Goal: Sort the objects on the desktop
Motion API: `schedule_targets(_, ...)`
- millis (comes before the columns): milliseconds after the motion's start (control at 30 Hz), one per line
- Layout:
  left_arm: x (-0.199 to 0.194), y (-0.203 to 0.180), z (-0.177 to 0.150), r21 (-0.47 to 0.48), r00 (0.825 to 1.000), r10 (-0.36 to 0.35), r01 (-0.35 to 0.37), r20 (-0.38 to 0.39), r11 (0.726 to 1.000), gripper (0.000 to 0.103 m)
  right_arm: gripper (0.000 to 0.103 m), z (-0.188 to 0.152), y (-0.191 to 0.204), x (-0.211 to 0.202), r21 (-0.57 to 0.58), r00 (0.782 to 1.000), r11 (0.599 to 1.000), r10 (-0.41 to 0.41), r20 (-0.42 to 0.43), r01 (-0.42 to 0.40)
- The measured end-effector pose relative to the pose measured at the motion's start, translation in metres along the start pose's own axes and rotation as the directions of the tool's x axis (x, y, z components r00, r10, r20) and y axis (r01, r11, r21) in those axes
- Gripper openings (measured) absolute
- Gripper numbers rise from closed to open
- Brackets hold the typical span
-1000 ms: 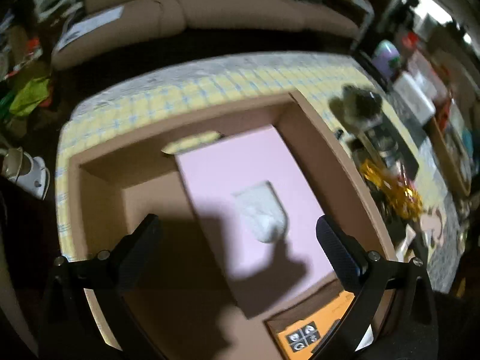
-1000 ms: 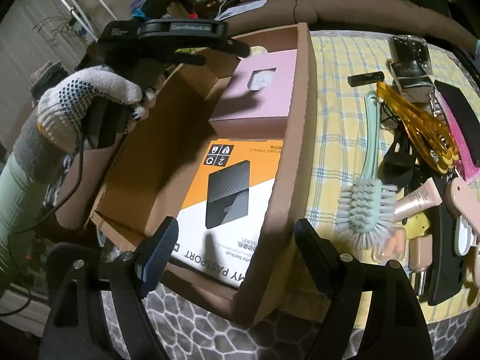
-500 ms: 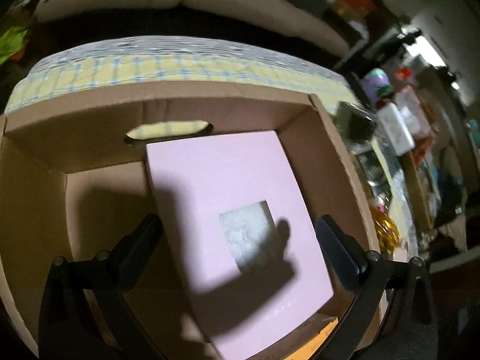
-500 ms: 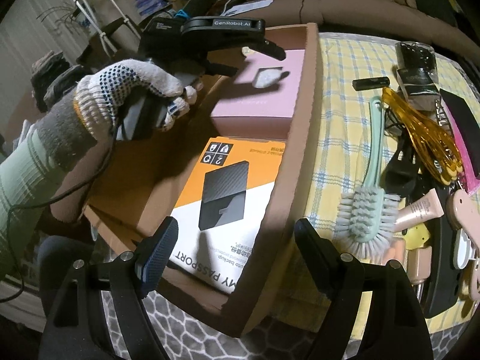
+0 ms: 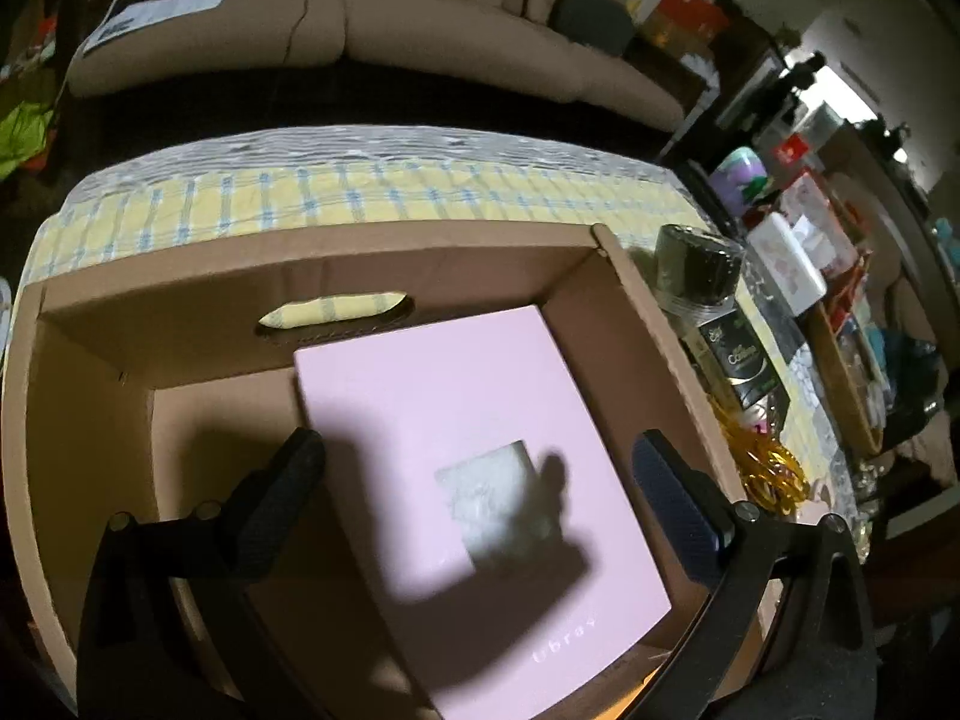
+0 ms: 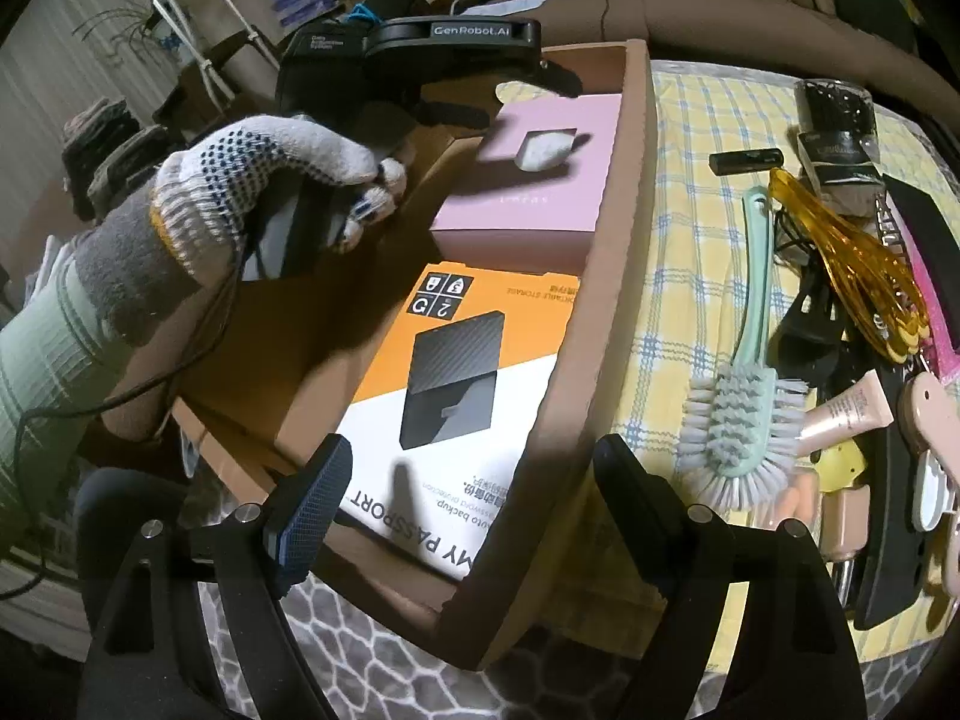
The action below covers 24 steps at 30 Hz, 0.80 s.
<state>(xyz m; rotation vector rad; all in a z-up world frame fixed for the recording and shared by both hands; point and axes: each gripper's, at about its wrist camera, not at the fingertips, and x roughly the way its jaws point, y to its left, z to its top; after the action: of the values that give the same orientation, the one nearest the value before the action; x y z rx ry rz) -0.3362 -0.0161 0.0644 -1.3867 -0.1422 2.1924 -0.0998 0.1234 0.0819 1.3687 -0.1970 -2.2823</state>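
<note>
Cardboard box (image 6: 606, 276) on my checked tablecloth (image 6: 672, 252) — holds pink tissue box (image 5: 480, 480) at far end, orange hard-drive carton (image 6: 456, 372) nearer. My left gripper (image 5: 474, 468) hangs over the tissue box, jaws apart, empty. My right gripper (image 6: 465, 480) — jaws apart, empty, over the box's near wall. Mint hairbrush (image 6: 741, 408) lies just beside.

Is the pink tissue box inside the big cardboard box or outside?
Inside. The pink tissue box lies flat on the cardboard box floor, walls around it.
</note>
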Motion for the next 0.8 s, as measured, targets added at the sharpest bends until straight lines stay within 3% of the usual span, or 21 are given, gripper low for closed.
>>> schedule_targets(167,-0.023,-0.009,-0.007,0.009,1.000,0.017,-0.017,0.006,1.000,0.102,0.084,-0.001,0.002,-0.011,0.003,1.000,1.000,0.002,0.016,-0.002)
schedule_targets(233,-0.039,-0.014,-0.021,0.048,1.000,0.021,-0.021,-0.005,0.999,0.102,0.084,0.000,0.003,-0.021,0.002,0.999,1.000,0.000,0.032,0.000)
schedule_targets(333,-0.050,-0.024,-0.051,0.145,0.994,0.087,-0.077,-0.063,0.986,0.101,0.084,-0.001,0.002,-0.030,0.003,0.999,1.000,-0.001,0.048,0.000)
schedule_targets(400,-0.049,-0.033,-0.068,0.220,0.985,0.140,-0.116,-0.100,0.969,0.089,0.084,-0.002,0.001,-0.032,0.004,0.999,1.000,-0.003,0.050,0.003)
schedule_targets(500,-0.043,-0.045,-0.085,0.297,0.973,0.199,-0.156,-0.121,0.942,0.084,0.084,-0.006,0.000,-0.032,0.021,0.999,1.000,0.003,0.048,-0.005)
schedule_targets(800,-0.032,-0.042,-0.081,0.260,0.951,0.282,-0.242,-0.127,0.935,0.081,0.084,-0.012,0.012,-0.021,-0.007,1.000,1.000,-0.023,0.012,0.023)
